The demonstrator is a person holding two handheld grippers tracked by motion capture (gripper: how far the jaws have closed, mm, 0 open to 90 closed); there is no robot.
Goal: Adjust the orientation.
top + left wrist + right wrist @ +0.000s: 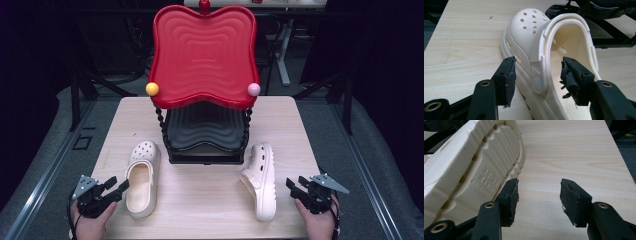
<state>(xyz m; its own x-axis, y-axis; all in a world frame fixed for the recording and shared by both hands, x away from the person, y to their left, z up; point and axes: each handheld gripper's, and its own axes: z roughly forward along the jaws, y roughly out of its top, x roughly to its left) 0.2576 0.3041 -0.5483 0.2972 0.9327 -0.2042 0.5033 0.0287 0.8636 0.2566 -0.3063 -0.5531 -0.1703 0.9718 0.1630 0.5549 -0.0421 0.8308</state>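
Cream clog (pixel 141 177) left of the rack (pixel 205 145): my left gripper (pixel 116 188) straddles its side wall, open; next, close. Right gripper (pixel 295 186) open.

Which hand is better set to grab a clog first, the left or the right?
Probably the left. The left gripper has open jaws either side of the upright clog's side wall. The right gripper is open over bare table, beside the tipped clog's sole.

We lose the upright clog's (pixel 544 50) heel past the left gripper view's bottom edge; the tipped clog's (pixel 466 170) toe runs off the right gripper view.
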